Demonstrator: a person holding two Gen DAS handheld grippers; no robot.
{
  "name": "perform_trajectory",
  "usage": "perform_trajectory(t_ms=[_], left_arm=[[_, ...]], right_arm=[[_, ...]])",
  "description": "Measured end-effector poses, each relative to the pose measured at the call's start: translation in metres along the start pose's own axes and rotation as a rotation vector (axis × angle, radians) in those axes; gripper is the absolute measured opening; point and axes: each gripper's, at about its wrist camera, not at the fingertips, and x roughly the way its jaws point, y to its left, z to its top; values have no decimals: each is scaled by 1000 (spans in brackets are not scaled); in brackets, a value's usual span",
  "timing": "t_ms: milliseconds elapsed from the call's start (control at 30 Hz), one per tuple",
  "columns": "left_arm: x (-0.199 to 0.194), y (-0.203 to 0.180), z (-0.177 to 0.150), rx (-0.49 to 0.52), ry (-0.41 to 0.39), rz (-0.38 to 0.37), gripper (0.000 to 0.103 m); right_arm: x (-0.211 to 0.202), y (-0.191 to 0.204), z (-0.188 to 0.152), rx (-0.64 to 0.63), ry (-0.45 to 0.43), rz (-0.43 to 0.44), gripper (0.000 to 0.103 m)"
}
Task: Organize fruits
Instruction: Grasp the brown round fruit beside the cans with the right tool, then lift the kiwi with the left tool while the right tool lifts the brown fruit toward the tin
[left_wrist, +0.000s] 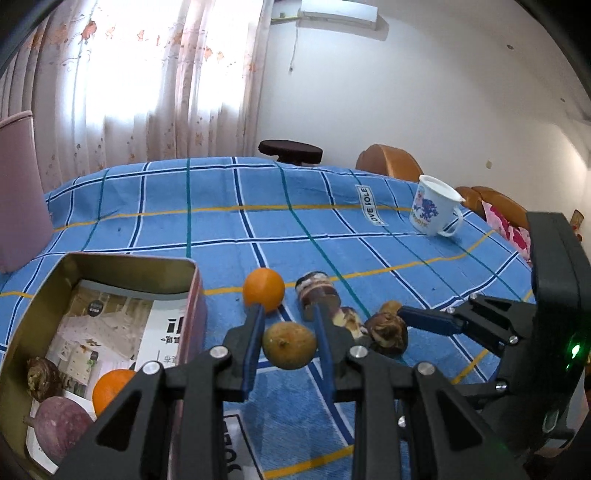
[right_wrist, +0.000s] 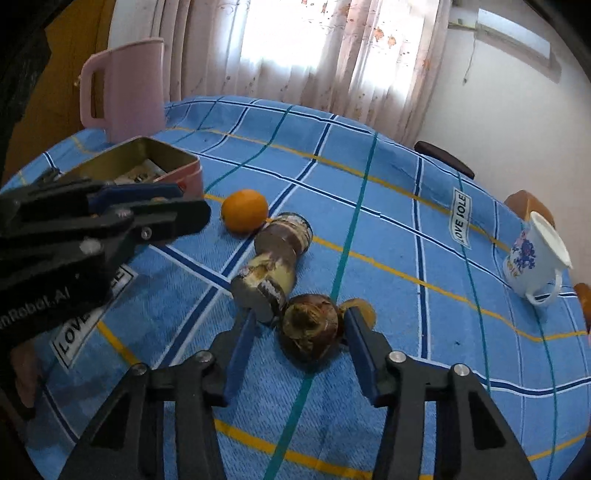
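My left gripper (left_wrist: 288, 314) is shut on a yellow-green round fruit (left_wrist: 289, 345), held above the blue checked cloth beside the open tin box (left_wrist: 192, 280). The box holds an orange (left_wrist: 109, 389), a purple fruit (left_wrist: 61, 424) and a brown fruit (left_wrist: 42, 378). A loose orange (left_wrist: 264, 290) lies on the cloth; it also shows in the right wrist view (right_wrist: 244, 210). My right gripper (right_wrist: 299, 321) is open, its fingers on either side of a brown round fruit (right_wrist: 310, 330), apart from it. A small brown fruit (right_wrist: 364, 308) sits behind it.
A jar (right_wrist: 275, 254) lies on its side between the orange and the brown fruit. A white mug (right_wrist: 535, 262) stands at the right, a pink jug (right_wrist: 125, 88) behind the tin box. Chairs and a dark stool (left_wrist: 290, 149) stand past the table's far edge.
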Motion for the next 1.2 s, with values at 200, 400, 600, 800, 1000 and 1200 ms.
perform_trajectory(t_ms=[200, 400, 600, 800, 1000, 1200], left_arm=[[-4, -3, 0, 6, -21, 0, 29], [-9, -6, -1, 22, -46, 6, 29], [-14, -9, -1, 37, -72, 5, 29], [-19, -12, -2, 51, -97, 5, 29], [-23, -16, -3, 72, -121, 22, 29], [-28, -20, -4, 94, -147, 38, 29]], right_arm=[[-5, -4, -2, 15, -19, 4, 37], [-22, -3, -5, 34, -97, 11, 37], [-36, -10, -7, 66, -170, 19, 37], [-44, -14, -9, 89, -234, 30, 37], [-53, -16, -12, 102, -281, 38, 37], [-59, -18, -14, 108, -321, 41, 37]])
